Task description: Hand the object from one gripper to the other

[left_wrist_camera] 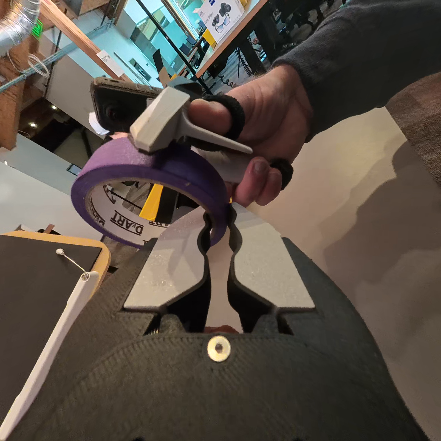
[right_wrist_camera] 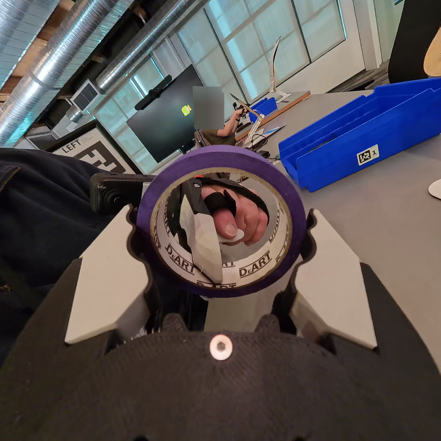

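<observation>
Right wrist view, right claw [right_wrist_camera: 220, 241] spans tape roll [right_wrist_camera: 222, 158], left claw [left_wrist_camera: 218, 229] pinches its wall.

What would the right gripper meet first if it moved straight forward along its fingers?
The purple tape roll, already between the right gripper's fingers. Through its hole, next would probably be the left gripper and the hand, though depth is unclear.

An open-plan lab or office workspace: ribbed silver ceiling ducts [right_wrist_camera: 47, 62] above the tool, a large black wall screen [right_wrist_camera: 164, 114] and tall grid windows [right_wrist_camera: 262, 47] ahead, and a blue plastic parts bin [right_wrist_camera: 358, 143] on the grey counter [right_wrist_camera: 381, 226] to its right.
</observation>
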A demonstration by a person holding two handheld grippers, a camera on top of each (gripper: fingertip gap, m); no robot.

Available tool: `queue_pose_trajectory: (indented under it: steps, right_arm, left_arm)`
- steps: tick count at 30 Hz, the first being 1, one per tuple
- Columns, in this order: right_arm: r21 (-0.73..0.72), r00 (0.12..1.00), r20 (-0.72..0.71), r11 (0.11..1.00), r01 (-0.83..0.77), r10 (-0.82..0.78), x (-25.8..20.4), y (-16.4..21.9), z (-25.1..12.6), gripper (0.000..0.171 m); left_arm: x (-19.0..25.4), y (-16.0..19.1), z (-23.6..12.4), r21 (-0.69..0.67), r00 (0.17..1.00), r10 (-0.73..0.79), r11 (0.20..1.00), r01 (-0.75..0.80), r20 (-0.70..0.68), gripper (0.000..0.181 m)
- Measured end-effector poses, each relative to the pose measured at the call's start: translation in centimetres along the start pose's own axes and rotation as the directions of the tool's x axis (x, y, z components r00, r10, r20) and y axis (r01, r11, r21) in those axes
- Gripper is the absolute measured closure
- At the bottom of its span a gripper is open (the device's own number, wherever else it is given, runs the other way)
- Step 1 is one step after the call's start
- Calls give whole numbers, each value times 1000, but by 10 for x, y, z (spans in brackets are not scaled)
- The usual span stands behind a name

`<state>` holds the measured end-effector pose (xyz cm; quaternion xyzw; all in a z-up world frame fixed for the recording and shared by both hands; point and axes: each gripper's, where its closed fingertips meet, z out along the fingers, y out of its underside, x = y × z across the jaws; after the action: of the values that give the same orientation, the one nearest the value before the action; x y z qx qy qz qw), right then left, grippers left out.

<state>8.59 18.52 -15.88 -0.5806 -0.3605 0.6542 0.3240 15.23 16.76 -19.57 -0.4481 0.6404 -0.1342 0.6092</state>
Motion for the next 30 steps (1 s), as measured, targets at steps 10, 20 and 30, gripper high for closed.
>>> queue_pose_trajectory:
  steps: [10, 20, 30]
  right_arm:
    - [12, 952, -171, 966, 258, -252, 2, -20, -34, 43]
    - [-495, 372, -326, 493, 715, -869, 13, 7, -50, 88]
    - [-549, 277, -228, 358, 755, -933, 12, 26, -37, 140]
  left_arm:
    - [-27, -5, -18, 33, 863, -465, 877, 480, -196, 171]
    - [-74, -23, -36, 42, 154, -817, 157, 987, -556, 171]
    - [-54, -31, -32, -65, -48, -718, -4, 998, -694, 171]
